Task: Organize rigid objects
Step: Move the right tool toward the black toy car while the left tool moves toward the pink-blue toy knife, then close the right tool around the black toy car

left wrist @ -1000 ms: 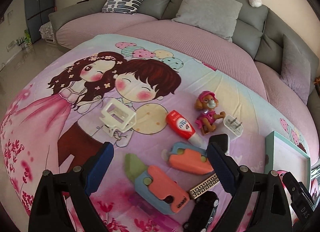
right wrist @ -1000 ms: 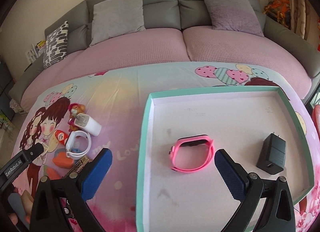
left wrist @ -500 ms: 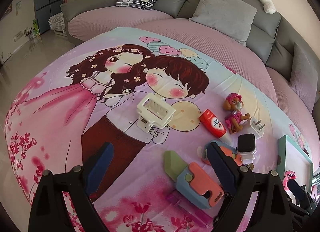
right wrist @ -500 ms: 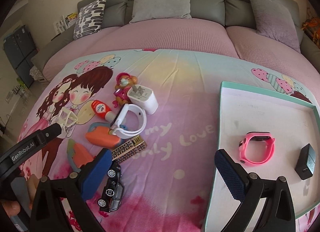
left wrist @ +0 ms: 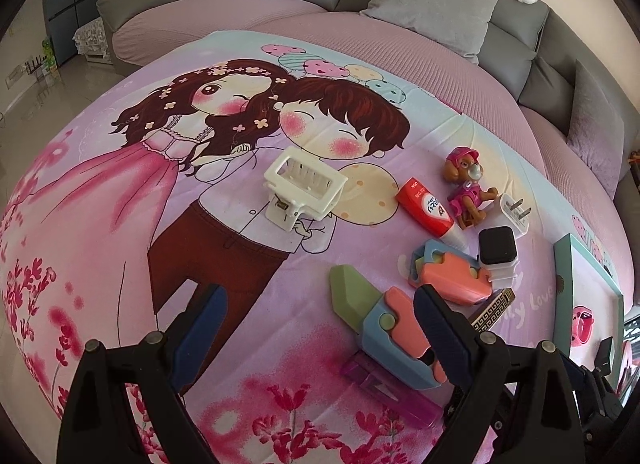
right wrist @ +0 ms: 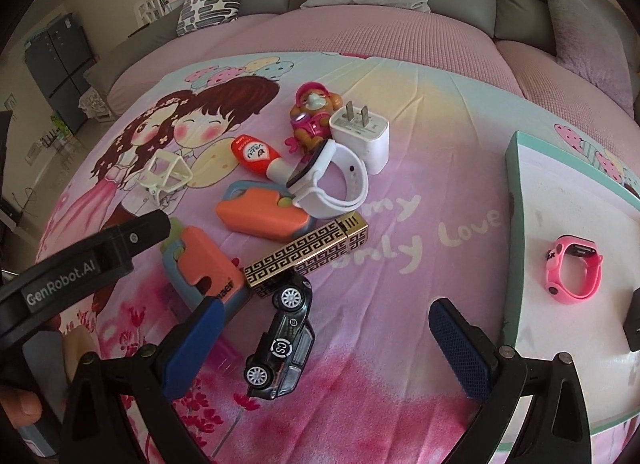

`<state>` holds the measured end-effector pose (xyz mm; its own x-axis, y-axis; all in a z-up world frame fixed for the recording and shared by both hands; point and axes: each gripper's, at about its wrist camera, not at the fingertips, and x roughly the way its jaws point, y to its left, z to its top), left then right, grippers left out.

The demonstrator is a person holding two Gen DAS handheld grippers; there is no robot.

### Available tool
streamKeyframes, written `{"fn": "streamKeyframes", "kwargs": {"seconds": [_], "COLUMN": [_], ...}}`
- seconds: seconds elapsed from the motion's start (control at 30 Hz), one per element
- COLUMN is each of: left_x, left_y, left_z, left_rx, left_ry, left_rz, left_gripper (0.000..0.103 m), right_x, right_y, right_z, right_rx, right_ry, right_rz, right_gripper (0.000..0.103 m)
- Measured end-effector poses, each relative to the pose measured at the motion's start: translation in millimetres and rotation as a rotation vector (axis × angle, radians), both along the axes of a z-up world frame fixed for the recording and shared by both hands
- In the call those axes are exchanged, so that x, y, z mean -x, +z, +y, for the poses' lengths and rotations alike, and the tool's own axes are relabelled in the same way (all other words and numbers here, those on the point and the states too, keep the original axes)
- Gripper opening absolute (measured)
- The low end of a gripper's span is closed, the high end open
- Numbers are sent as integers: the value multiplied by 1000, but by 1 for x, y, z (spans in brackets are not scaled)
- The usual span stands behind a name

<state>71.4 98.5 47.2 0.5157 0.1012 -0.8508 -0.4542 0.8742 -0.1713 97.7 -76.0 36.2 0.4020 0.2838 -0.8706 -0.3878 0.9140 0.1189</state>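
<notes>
Only in the right wrist view: glossy black die-cast toy car (right wrist: pixel 282 338) between the gaping, empty jaws of the right gripper (right wrist: pixel 326 348), near the printed cartoon bedsheet's (right wrist: pixel 400 364) front edge. Only in the left wrist view: translucent purple plastic stick (left wrist: pixel 386 394) beside the left gripper (left wrist: pixel 320 338), jaws likewise released. Rigid white plastic hair claw (left wrist: pixel 302 186) mid-sheet, angular and ribbed.

Soft, even daylight fills both views; shadows are faint, focus is sharp at centre, and fisheye bending darkens the corners.
</notes>
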Motion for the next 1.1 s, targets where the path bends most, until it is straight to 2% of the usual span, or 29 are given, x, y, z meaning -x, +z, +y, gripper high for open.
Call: {"fn": "streamKeyframes", "kwargs": {"seconds": [0.5,0.73,0.9,1.1], "left_x": [-5,-10,-14,-15], "left_y": [-10,-13,-20,-18], "left_z": [0,-8,-16,-25], "left_rx": [-5,5,43,40], "left_ry": [-29,-60,-98,-141], "left_rz": [42,54,85,92], "left_gripper": [94,94,94,94], "right_x": [6,4,1,-4], "right_y": [-23,-22,-20,-17], "right_z": [10,1,-7,-24], "right_rx": [138,163,160,133], "right_ry": [12,-21,-40,-77], "right_rz": [24,3,-6,-4], "right_gripper": [103,103,102,92]}}
